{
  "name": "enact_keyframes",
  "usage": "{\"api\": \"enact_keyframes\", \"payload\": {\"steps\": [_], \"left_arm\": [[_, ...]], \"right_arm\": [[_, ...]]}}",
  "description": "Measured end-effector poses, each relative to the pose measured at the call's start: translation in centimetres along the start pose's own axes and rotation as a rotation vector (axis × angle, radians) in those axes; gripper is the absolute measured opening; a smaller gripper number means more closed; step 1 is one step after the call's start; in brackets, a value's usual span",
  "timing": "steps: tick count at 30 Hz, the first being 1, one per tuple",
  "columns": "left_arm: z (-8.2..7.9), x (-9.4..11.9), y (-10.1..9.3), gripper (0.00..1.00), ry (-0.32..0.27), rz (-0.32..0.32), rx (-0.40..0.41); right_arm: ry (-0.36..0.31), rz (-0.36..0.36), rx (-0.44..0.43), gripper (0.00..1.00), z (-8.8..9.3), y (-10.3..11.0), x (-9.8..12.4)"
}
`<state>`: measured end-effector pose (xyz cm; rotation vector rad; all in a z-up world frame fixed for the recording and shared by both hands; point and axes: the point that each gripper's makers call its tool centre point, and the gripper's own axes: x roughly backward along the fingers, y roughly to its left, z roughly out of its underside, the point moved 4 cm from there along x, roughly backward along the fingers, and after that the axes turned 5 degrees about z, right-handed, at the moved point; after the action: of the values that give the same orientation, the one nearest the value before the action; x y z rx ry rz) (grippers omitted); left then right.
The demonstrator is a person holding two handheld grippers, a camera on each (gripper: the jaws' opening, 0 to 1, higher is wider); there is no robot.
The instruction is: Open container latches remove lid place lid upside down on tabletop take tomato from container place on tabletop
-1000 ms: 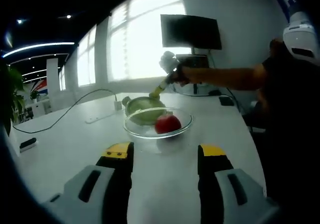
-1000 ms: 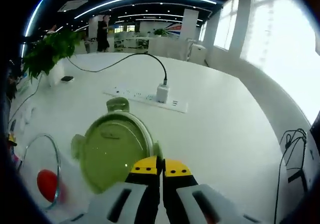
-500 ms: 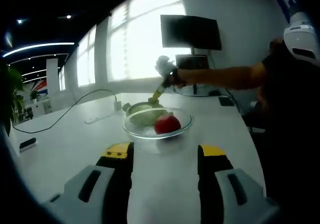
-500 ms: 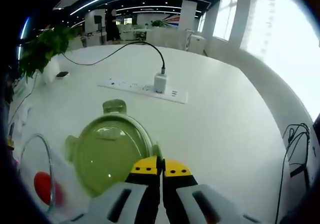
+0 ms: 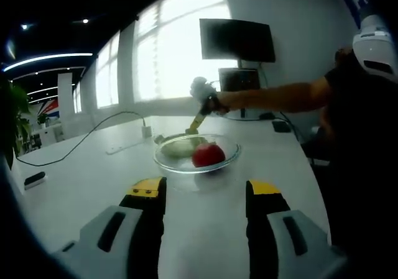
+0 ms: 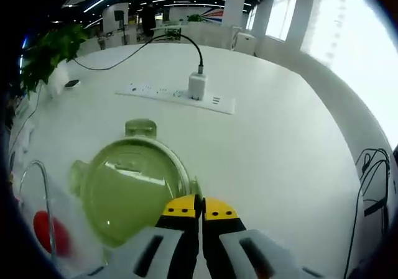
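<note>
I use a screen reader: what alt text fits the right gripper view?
The right gripper, jaws shut on the rim of a round green lid, holds it low over a white table. A power strip lies beyond; a tomato sits at left.

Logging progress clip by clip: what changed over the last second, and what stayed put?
The right gripper, still shut on the green lid, lowered it from a tilt to nearly flat on the table behind the bowl. The tomato stayed in the bowl, and the left gripper stayed open, short of it.
</note>
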<state>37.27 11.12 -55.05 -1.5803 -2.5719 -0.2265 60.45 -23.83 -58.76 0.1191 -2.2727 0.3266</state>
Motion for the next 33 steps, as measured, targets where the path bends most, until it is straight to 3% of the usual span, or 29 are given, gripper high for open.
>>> {"api": "enact_keyframes", "payload": {"steps": [13, 23, 33], "left_arm": [[0.1, 0.1, 0.0, 0.45, 0.003, 0.0, -0.003], [0.1, 0.0, 0.0, 0.45, 0.004, -0.001, -0.006], [0.1, -0.1, 0.0, 0.45, 0.007, -0.003, -0.009]], "right_arm": [[0.017, 0.021, 0.041, 0.0, 0.5, 0.1, -0.6], [0.015, -0.046, -0.105, 0.0, 0.8, -0.7, -1.1], [0.005, -0.04, -0.083, 0.0, 0.2, -0.8, -1.7]]}}
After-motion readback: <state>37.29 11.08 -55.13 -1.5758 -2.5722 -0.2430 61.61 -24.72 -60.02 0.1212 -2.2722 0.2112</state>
